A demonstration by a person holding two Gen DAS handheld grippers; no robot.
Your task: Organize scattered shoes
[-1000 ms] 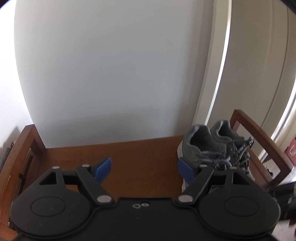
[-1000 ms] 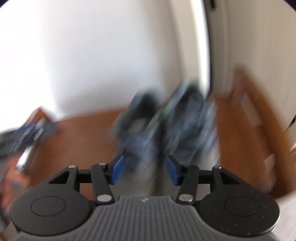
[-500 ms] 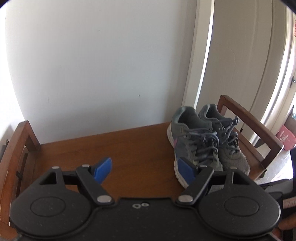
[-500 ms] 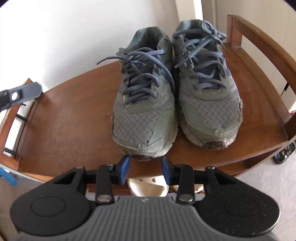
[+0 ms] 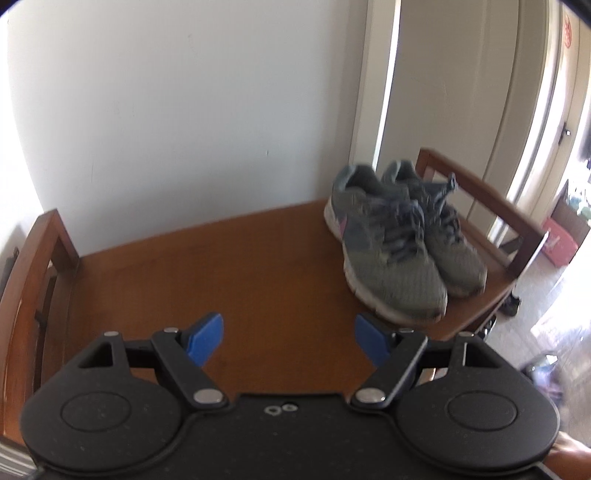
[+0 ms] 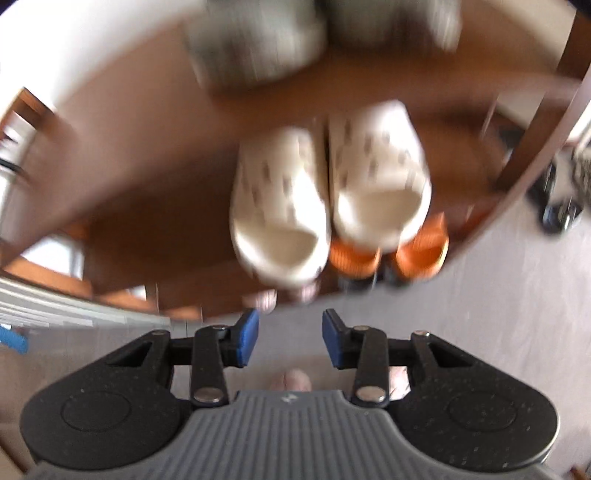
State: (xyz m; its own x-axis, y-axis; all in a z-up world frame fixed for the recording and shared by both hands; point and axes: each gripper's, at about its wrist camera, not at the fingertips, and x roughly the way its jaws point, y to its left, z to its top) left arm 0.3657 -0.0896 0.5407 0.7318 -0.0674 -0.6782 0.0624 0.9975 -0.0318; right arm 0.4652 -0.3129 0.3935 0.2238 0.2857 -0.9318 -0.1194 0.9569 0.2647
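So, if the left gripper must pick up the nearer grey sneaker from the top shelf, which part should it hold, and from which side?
Probably the heel collar of the nearer grey sneaker, reached from above. Its opening faces up and the rim is thin enough for the open left gripper. The second sneaker lies close alongside, so a sideways grip across the body looks blocked.

A: What's unclear in the right wrist view?
B: Motion blur smears the cream slippers (image 6: 325,192); the grey sneakers (image 6: 317,33) are cut off at the top edge.
A: And below?
B: Orange sandals (image 6: 388,251) sit half-hidden.
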